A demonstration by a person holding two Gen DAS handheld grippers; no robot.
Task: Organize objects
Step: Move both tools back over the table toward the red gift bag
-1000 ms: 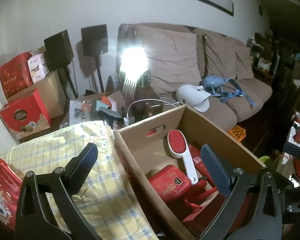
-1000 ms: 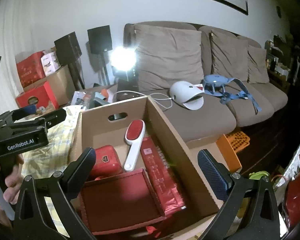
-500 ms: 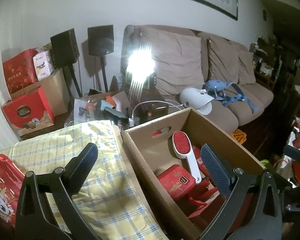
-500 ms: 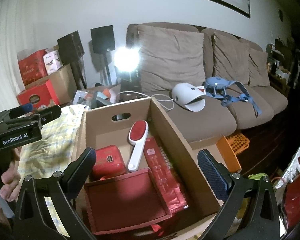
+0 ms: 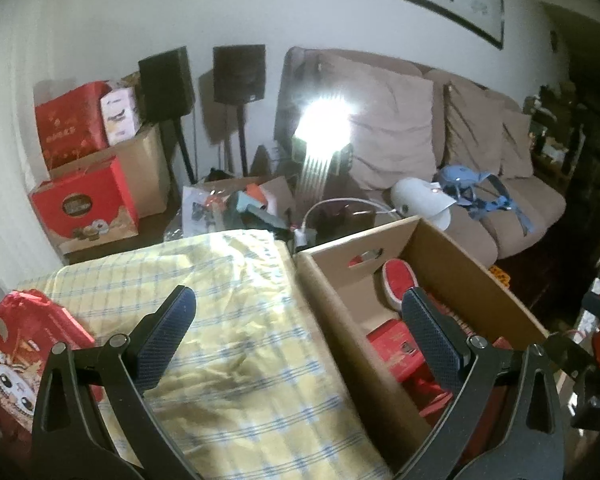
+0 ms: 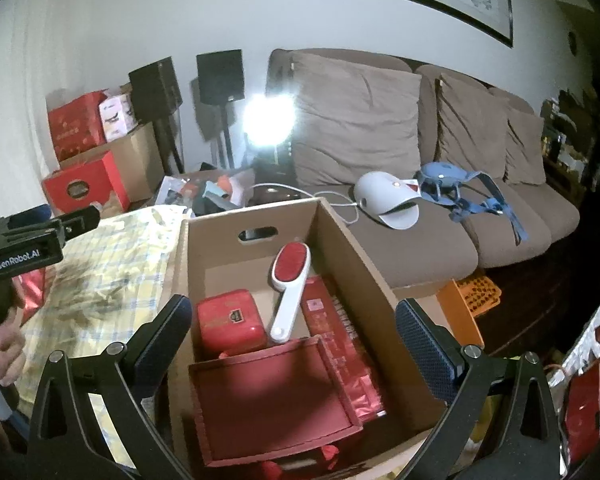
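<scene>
An open cardboard box [image 6: 340, 236] [image 5: 440, 236] holds a white lint brush with a red pad [image 6: 290, 284] [image 5: 396, 280], a small red case [image 6: 230, 318] [image 5: 392, 344], a long red packet [image 6: 340, 332] and a red tray-like lid [image 6: 276, 396]. My right gripper [image 6: 292, 340] hangs open above the box, nothing between its fingers. My left gripper [image 5: 296, 336] is open over the yellow checked cloth [image 5: 228, 320] and the box's left wall. A red printed bag [image 5: 16, 352] lies at the cloth's left edge. The left gripper's body [image 6: 24, 244] and a hand [image 6: 4, 344] show in the right wrist view.
A brown sofa [image 6: 420, 200] behind the box carries a white device [image 6: 388, 200] and a blue strapped item [image 6: 460, 188]. A bright lamp [image 5: 324, 128], two black speakers [image 5: 240, 72], red gift boxes [image 5: 84, 204] and clutter [image 5: 240, 208] stand by the wall. An orange crate [image 6: 472, 292] sits right of the box.
My left gripper has swung left, so more of the yellow cloth and the red bag show and the box sits further right. The right gripper has barely moved.
</scene>
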